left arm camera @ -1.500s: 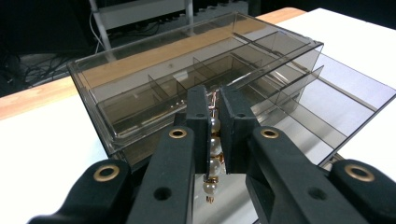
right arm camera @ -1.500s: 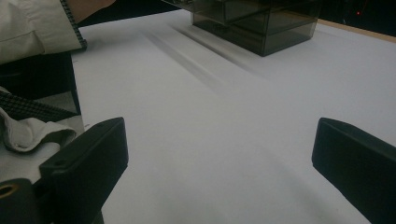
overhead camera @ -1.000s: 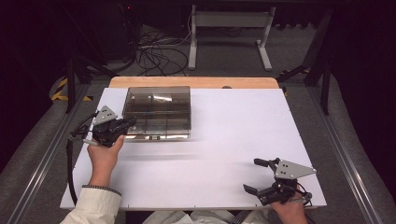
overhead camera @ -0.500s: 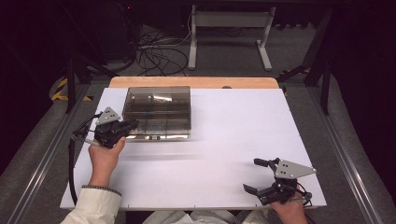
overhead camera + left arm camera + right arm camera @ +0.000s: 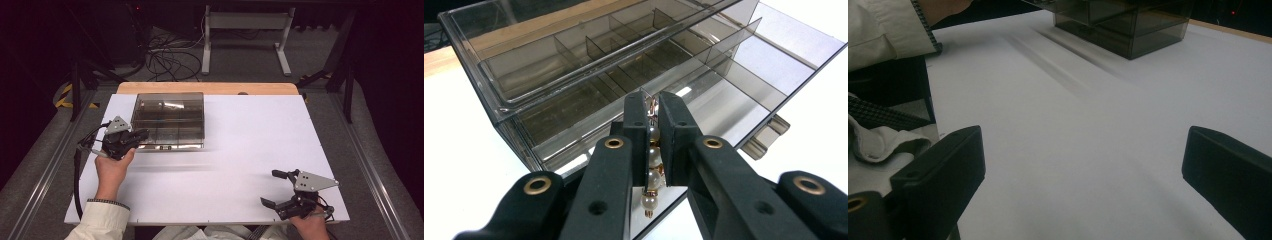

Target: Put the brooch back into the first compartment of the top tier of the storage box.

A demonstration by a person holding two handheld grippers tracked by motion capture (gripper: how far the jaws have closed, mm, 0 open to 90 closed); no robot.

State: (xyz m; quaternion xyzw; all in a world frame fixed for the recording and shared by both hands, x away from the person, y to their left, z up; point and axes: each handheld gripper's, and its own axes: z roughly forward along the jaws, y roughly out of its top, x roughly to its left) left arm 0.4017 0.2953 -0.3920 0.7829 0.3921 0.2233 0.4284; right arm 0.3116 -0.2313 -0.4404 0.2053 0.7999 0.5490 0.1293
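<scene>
Pearl strand (image 5: 652,165) clamped in left gripper (image 5: 652,116) at box (image 5: 168,120), table's far-left
Light, limp, slippery: hold mid-strand; right gripper (image 5: 276,189) open, empty

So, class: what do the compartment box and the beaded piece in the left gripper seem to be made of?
Compartment box: likely smoky clear plastic, glossy; its dividers show through the walls and it catches glare. Beaded piece, clamped in the left gripper: pearl-like white beads, lustrous, on gold-coloured metal links; real or imitation cannot be told.

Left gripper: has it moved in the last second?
Yes. The left gripper slid slightly toward the person along the organizer box near-left corner, fingers shut on a pearl piece.
</scene>
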